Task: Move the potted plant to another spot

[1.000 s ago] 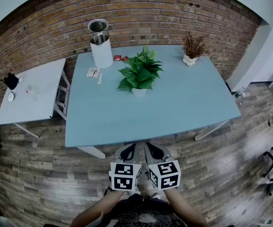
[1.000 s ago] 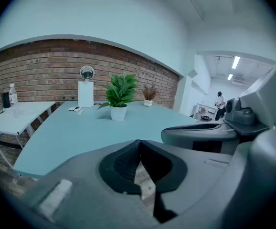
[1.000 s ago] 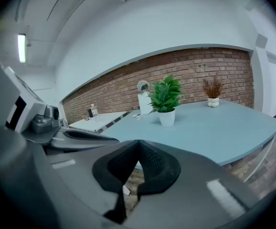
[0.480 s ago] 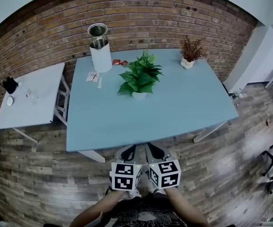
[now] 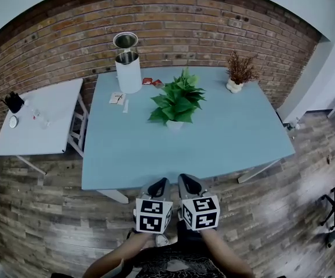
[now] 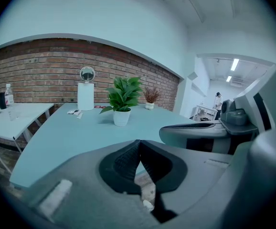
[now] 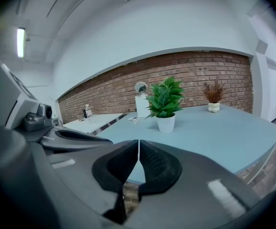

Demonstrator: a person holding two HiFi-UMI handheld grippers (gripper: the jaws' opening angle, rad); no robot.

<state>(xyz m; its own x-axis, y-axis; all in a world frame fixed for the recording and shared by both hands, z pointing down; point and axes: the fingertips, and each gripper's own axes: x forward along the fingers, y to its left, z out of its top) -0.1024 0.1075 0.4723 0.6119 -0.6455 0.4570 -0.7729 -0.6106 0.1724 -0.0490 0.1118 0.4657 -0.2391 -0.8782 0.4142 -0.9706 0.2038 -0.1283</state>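
Note:
The green potted plant (image 5: 176,102) in its small white pot stands near the middle of the blue table (image 5: 225,138); it also shows in the left gripper view as the plant (image 6: 122,100) and in the right gripper view as the plant (image 7: 165,102). My left gripper (image 5: 157,188) and right gripper (image 5: 188,186) hang side by side just off the table's near edge, well short of the plant. Both are shut with nothing between their jaws: left gripper (image 6: 139,147), right gripper (image 7: 138,149).
A white cylinder with a round mirror on top (image 5: 127,65) stands at the table's back left, with small packets (image 5: 117,98) beside it. A dried plant in a white pot (image 5: 237,74) sits back right. A white side table (image 5: 37,123) stands to the left. A brick wall runs behind.
Both grippers have edged a little toward the table's near edge, still shut. The head view has shifted slightly. The plant has not moved.

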